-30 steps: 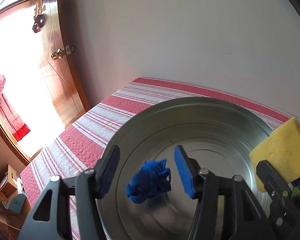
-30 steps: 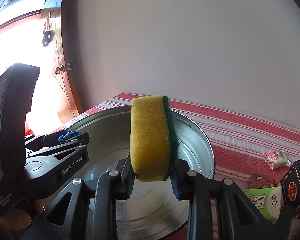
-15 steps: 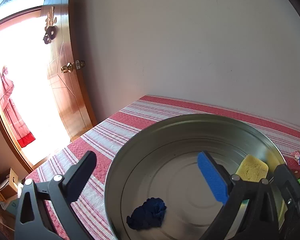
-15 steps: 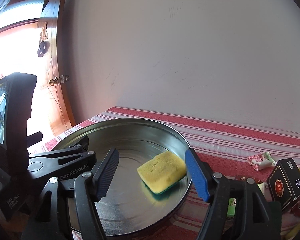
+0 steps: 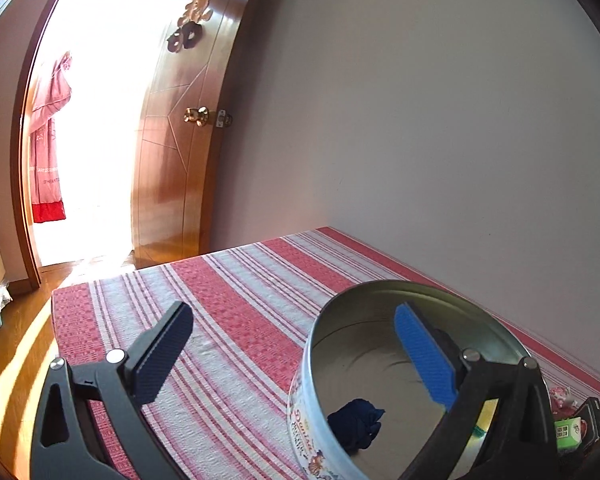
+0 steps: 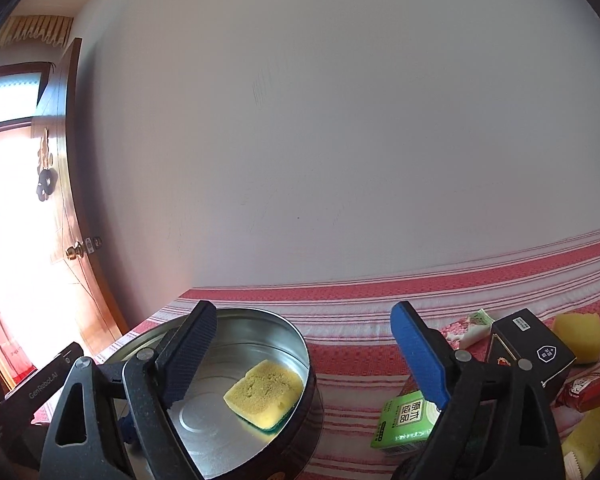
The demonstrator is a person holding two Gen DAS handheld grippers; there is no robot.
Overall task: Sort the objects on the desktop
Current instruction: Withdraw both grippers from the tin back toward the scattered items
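A round metal tin (image 5: 496,320) stands on the red-striped cloth; it also shows in the right wrist view (image 6: 292,332). A crumpled blue cloth (image 5: 356,422) lies inside it at the near wall. A yellow sponge with a green underside (image 6: 265,394) lies flat inside the tin. My left gripper (image 5: 296,354) is open and empty, above the tin's left rim. My right gripper (image 6: 304,350) is open and empty, above the tin's right rim.
To the right of the tin lie a green carton (image 6: 406,418), a black box (image 6: 530,350), a white-green packet (image 6: 474,326), a red packet (image 6: 590,392) and two more yellow sponges (image 6: 580,336). A wooden door (image 5: 172,152) stands open at the left. The wall is behind the table.
The right gripper let go of the sponge, which now lies in the tin. Both grippers have opened wide and pulled back from the tin; the blue cloth stays in the tin.
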